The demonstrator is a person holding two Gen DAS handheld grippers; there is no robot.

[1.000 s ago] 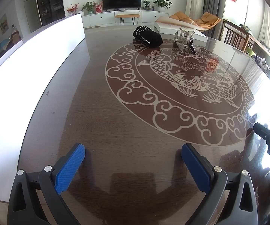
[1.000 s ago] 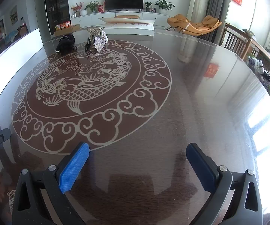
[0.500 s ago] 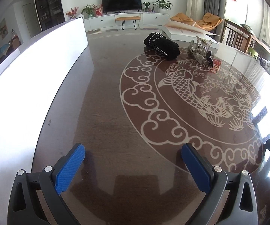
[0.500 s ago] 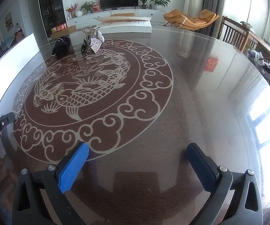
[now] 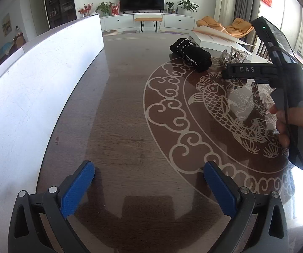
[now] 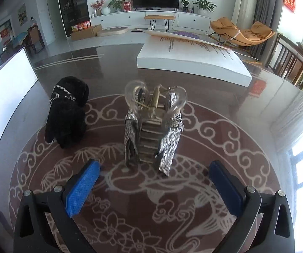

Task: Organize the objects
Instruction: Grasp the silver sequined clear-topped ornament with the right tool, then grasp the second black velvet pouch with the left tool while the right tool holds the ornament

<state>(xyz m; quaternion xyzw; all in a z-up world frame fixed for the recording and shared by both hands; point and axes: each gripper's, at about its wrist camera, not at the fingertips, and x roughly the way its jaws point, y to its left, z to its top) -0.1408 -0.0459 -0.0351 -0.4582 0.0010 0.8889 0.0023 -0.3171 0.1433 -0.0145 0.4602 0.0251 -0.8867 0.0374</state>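
In the right wrist view, the black knit bundle (image 6: 67, 113) lies left of centre and the sequined shoes (image 6: 153, 130) stand at centre, above the right gripper (image 6: 153, 187) — jaws wide, empty. The left gripper (image 5: 149, 185) gapes empty too. Risk: a lopsided pinch could topple the stacked pair — they look top-heavy.

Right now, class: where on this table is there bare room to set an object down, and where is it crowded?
Bare: the wood strip between the white board and the carved ring, ahead of the open left claw. Also the glossy stretch right of the ring, below the white box. Crowded: the far side, with the black bundle, the sparkly shoes and the open right claw.
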